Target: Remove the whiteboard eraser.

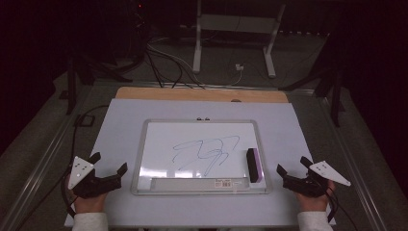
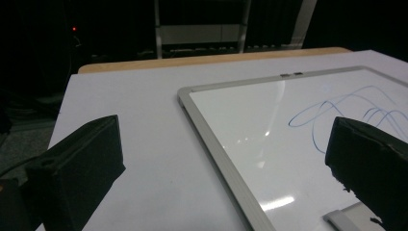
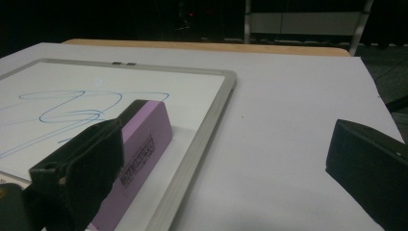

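A purple eraser (image 1: 254,165) is lying on the whiteboard (image 1: 202,188), along its right edge, beside a blue scribble (image 1: 206,151). The whiteboard is sitting mid-table, toward the near edge of the white table (image 1: 120,120). My right gripper (image 1: 294,169) is resting near the table's near right corner, jaws apart, gripping nothing; its own view is revealing a printed label on the eraser's side (image 3: 144,154). My left gripper (image 1: 109,164) is waiting near the near left corner, jaws apart too.

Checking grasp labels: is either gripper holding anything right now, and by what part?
Nothing is held. The left gripper and right gripper both stand open and empty, resting on the table either side of the whiteboard; the purple eraser lies untouched on the board.
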Demonstrator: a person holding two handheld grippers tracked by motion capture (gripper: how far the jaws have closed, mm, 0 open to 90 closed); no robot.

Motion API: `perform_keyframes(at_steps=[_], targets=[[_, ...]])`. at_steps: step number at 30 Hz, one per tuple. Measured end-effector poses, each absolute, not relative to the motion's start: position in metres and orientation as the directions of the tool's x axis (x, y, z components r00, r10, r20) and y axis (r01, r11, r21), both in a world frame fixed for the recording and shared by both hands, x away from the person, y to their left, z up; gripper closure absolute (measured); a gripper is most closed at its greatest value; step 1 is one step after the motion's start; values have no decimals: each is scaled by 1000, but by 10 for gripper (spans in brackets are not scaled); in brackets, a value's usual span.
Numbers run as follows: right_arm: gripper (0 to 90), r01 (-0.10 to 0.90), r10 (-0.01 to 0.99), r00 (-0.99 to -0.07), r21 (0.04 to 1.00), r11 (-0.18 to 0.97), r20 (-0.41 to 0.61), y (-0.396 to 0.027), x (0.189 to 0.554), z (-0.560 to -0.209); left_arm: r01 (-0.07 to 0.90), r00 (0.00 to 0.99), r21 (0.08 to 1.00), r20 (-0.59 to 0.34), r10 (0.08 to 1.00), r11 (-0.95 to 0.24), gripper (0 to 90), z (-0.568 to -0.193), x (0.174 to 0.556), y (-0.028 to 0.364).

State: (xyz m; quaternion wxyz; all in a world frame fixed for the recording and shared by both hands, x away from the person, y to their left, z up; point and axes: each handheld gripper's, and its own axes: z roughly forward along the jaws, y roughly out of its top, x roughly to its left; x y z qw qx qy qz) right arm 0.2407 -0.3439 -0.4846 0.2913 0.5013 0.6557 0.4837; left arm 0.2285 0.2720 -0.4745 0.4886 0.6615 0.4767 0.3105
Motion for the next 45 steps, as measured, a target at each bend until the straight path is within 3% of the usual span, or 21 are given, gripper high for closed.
perform_keyframes(at_steps=[18,30,34,45], targets=[[1,423,934,-345,904,63,96,-328,247,-472,329,331,942,-46,943,-69,7,-478,223,272],[2,553,916,-362,831,61,174,-304,260,-467,339,338,937,-36,941,-86,7,-481,224,267],[29,574,908,-380,815,81,177,-291,261,-468,339,338,937,-32,941,-89,7,-481,223,267],[228,624,885,-420,772,120,202,-272,253,-473,335,340,938,-31,940,-90,7,-480,223,266]])
